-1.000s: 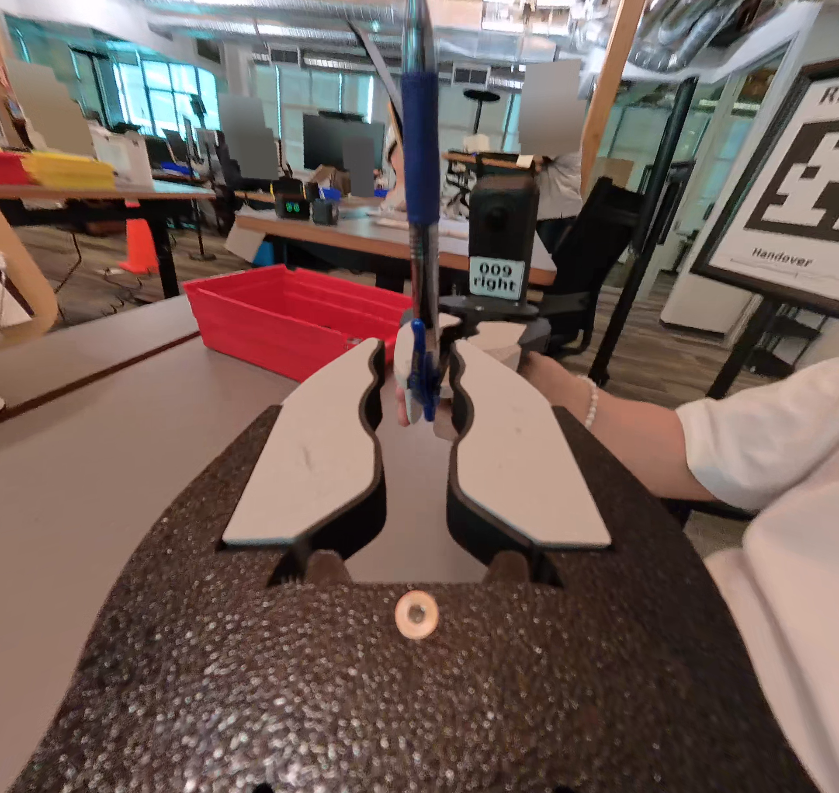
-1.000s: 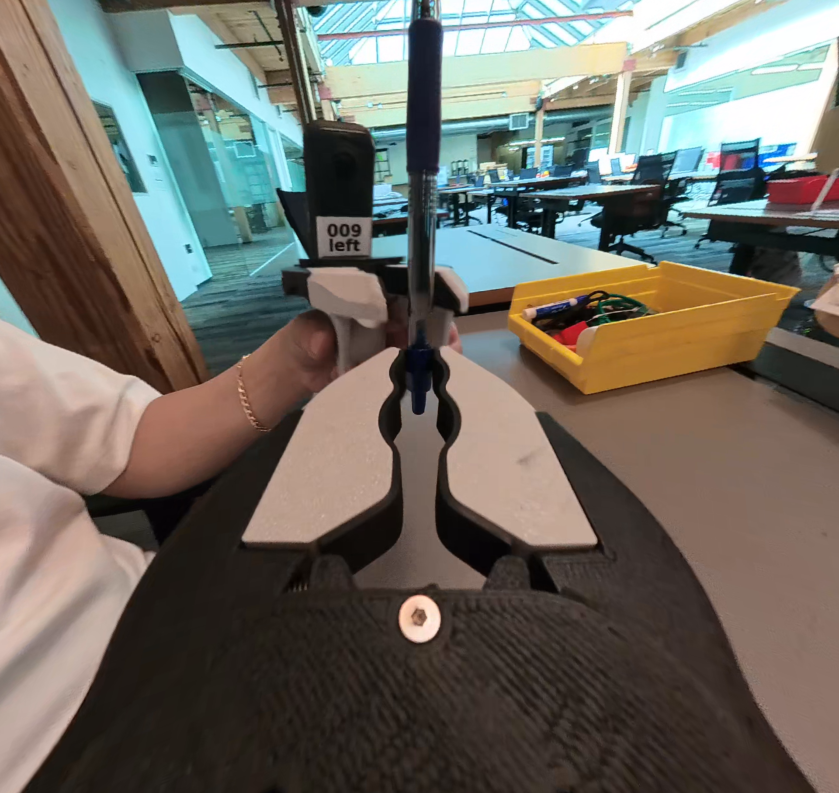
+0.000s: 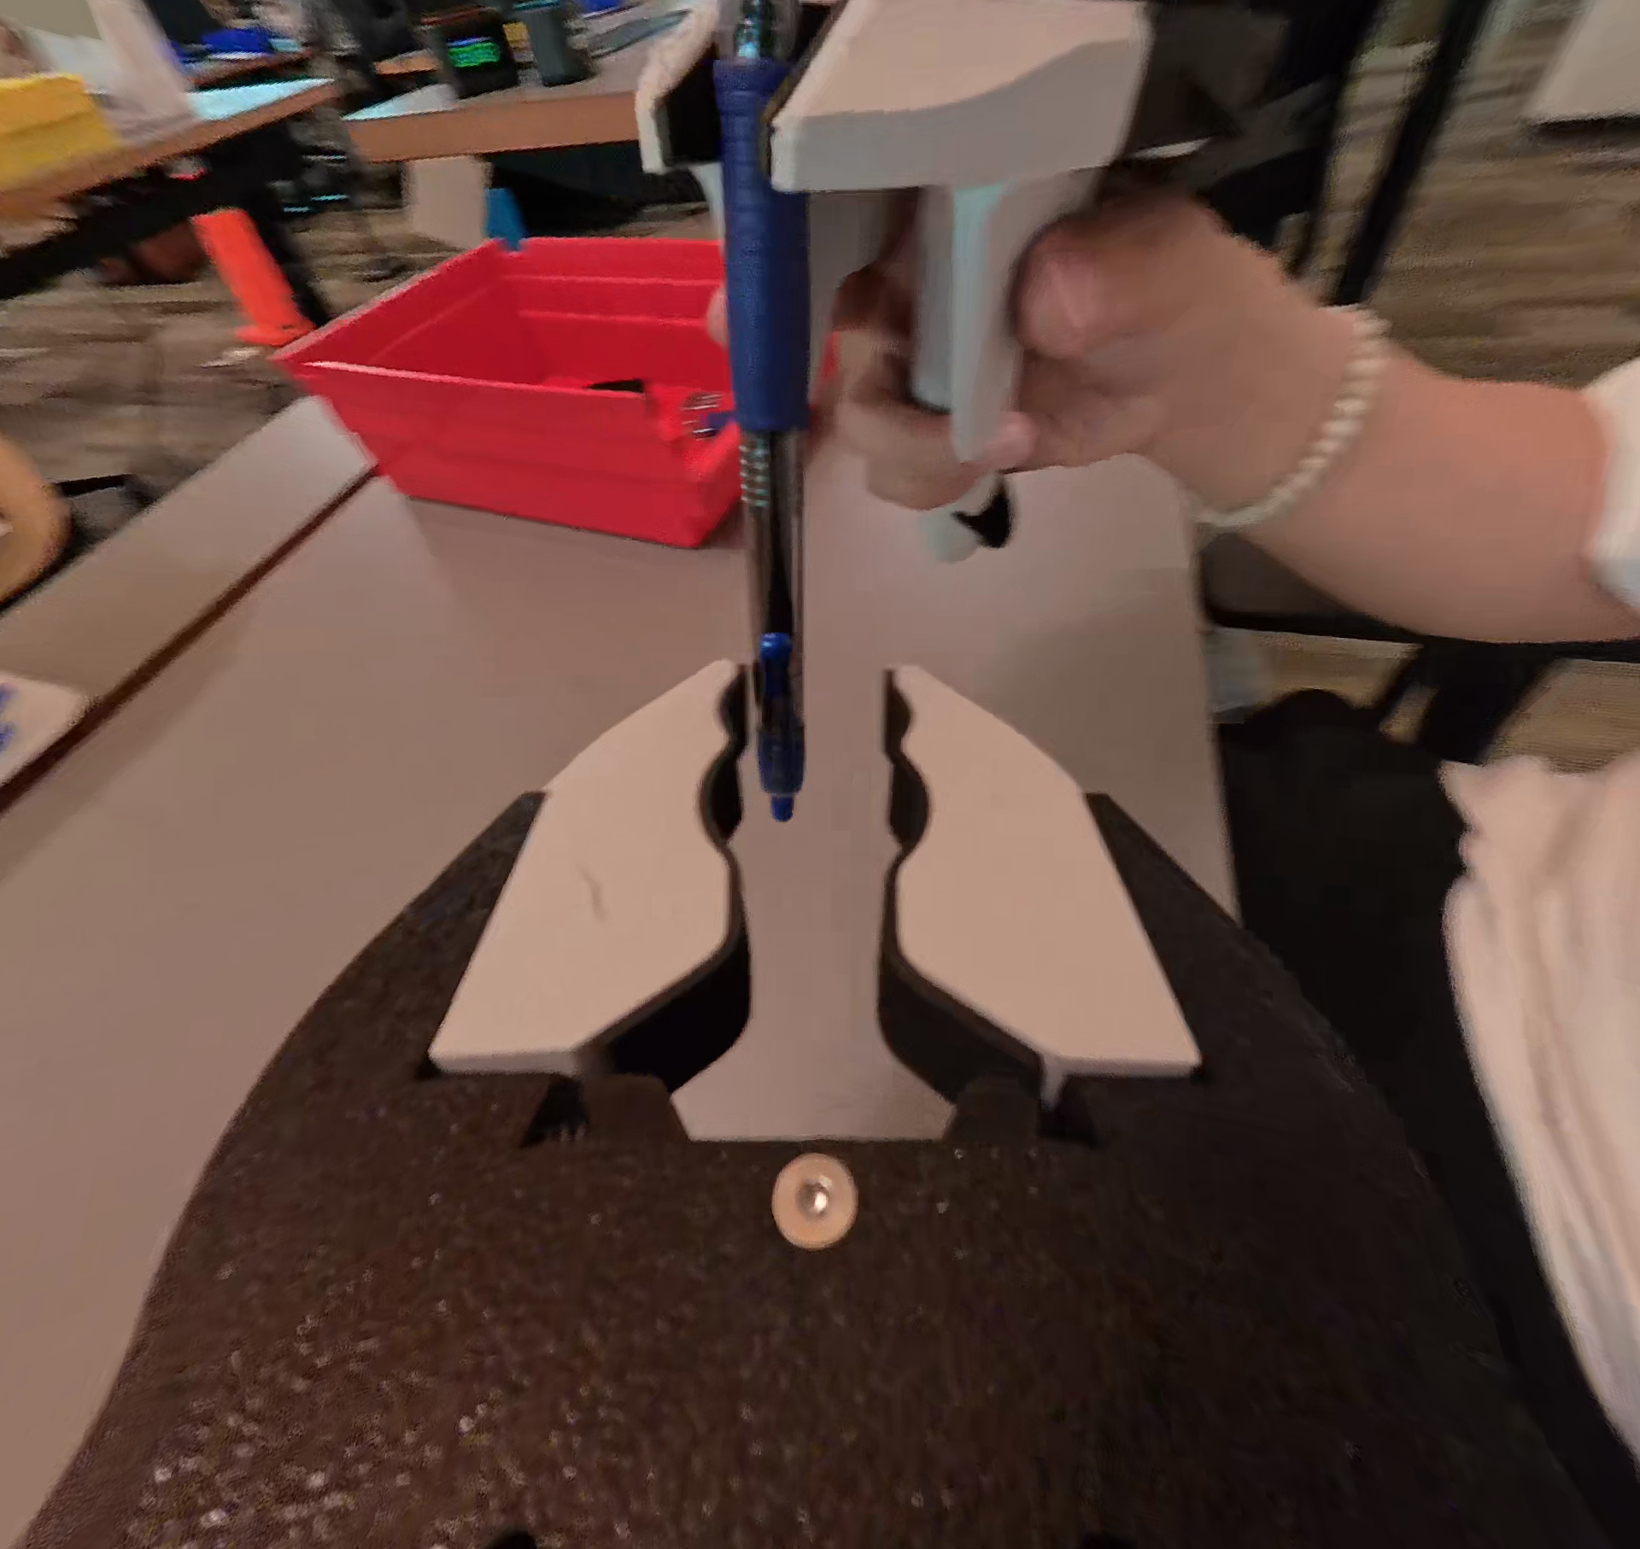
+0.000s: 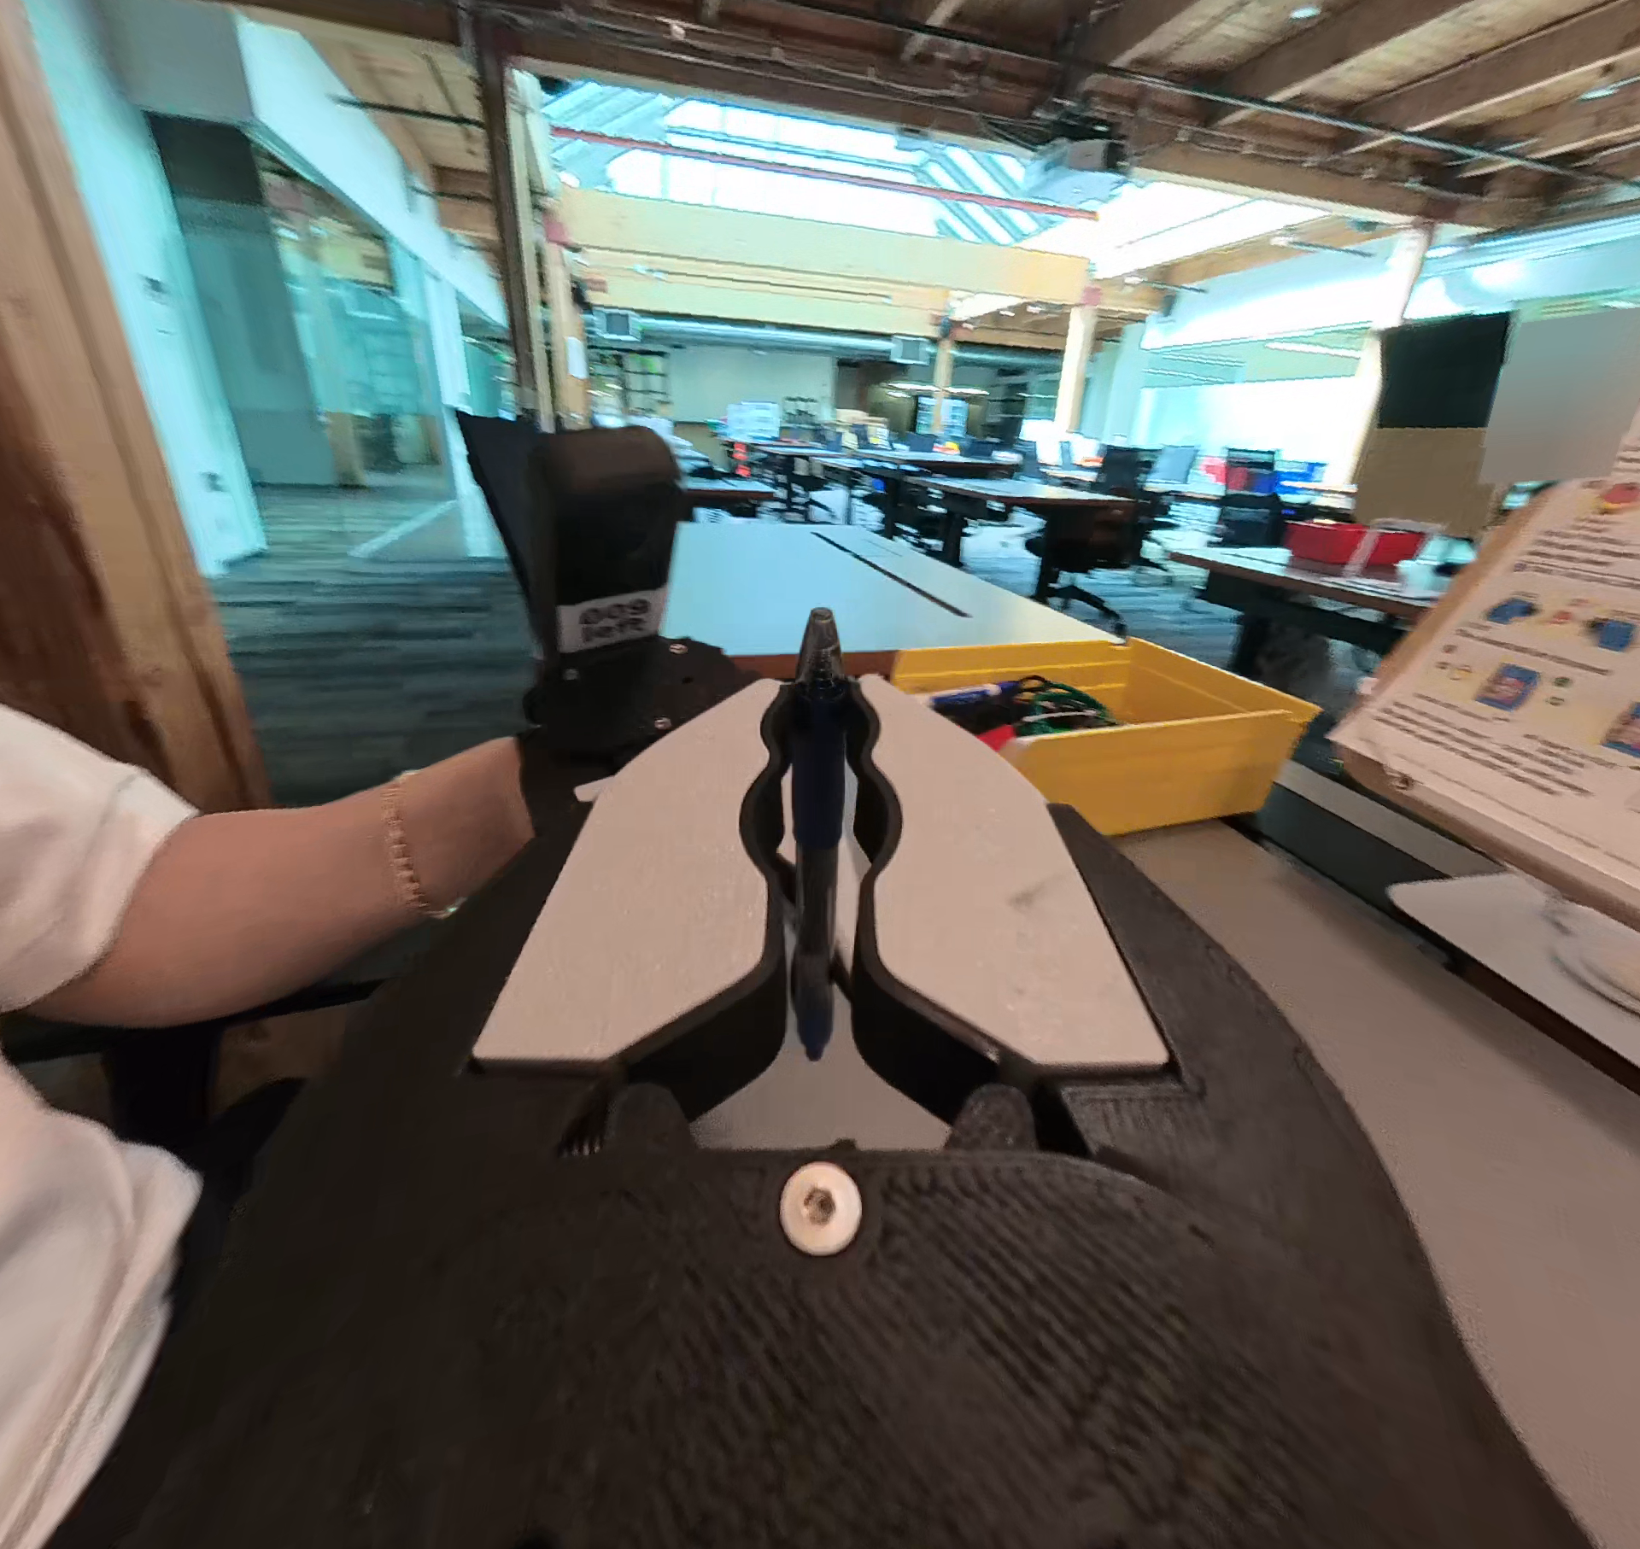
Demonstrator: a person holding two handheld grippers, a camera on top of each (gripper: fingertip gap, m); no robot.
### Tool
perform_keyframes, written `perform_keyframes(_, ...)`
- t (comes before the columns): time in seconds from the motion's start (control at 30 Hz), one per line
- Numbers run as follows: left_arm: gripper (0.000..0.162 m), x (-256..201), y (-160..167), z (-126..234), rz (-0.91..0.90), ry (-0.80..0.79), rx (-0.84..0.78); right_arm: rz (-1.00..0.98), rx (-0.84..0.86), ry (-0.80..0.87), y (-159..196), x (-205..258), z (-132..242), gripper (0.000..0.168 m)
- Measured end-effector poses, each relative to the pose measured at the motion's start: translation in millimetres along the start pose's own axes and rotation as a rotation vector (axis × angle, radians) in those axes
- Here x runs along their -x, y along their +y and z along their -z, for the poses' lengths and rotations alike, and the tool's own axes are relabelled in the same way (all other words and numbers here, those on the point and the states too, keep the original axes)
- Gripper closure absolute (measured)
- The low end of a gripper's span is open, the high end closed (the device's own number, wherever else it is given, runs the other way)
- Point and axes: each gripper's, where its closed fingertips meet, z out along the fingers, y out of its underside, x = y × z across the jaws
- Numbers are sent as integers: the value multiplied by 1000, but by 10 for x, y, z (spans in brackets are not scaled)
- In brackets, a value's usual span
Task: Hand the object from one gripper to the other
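Observation:
A blue pen (image 3: 765, 264) hangs upright in the left wrist view. My right gripper (image 3: 723, 131) is shut on its blue grip from above, held by a hand (image 3: 1136, 353). The pen's lower end sits between my left gripper's (image 3: 812, 672) fingers, close to the left finger (image 3: 621, 868); the jaws stand open and wide apart. In the right wrist view my right gripper (image 4: 818, 686) is shut on the pen (image 4: 816, 761), whose tip pokes out past the fingertips. The left gripper's camera body (image 4: 612, 548) shows behind it; its fingers are hidden.
A red bin (image 3: 497, 406) stands on the grey table (image 3: 355, 708) ahead of the left gripper. A yellow bin (image 4: 1154, 761) holding several small items sits ahead of the right gripper. A board with a printed sheet (image 4: 1509, 690) stands at the right. An orange cone (image 3: 244, 273) is on the floor. My right fingertips sit around 9 cm from my left ones.
My left gripper has opened and let go of the pen. The right gripper has moved closer and higher in the left wrist view, with the pen in it.

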Motion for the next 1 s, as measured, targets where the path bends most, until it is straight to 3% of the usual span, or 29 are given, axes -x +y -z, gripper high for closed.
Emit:
perform_keyframes(0.03,122,-89,-12,23,20,71,-14,-29,-18,-57,-19,40,33,158)
perform_keyframes(0.1,114,-227,-26,89,67,197,-42,-92,-53,-226,-64,193,133,158)
perform_keyframes(0.2,120,-441,-74,201,171,421,-125,-131,-129,-409,-152,368,290,158)
perform_keyframes(0.33,121,-743,-25,275,268,698,-123,-127,-186,-529,-185,502,370,158)
perform_keyframes(0.5,143,-865,38,204,296,799,-116,-111,-167,-614,-117,667,357,158)
perform_keyframes(0.63,146,-910,82,211,278,851,-130,-123,-145,-604,-62,660,314,158)
perform_keyframes(0.73,146,-781,118,125,268,754,-124,-128,-93,-432,14,434,211,156)
perform_keyframes(0.8,146,-571,105,45,262,608,-147,-113,-54,-303,50,255,176,139)
perform_keyframes(0.87,146,-281,94,-31,240,397,-156,-68,-2,-105,96,-16,146,124)
perform_keyframes(1.0,146,314,72,-81,118,-108,-121,-45,9,242,74,-450,157,121)
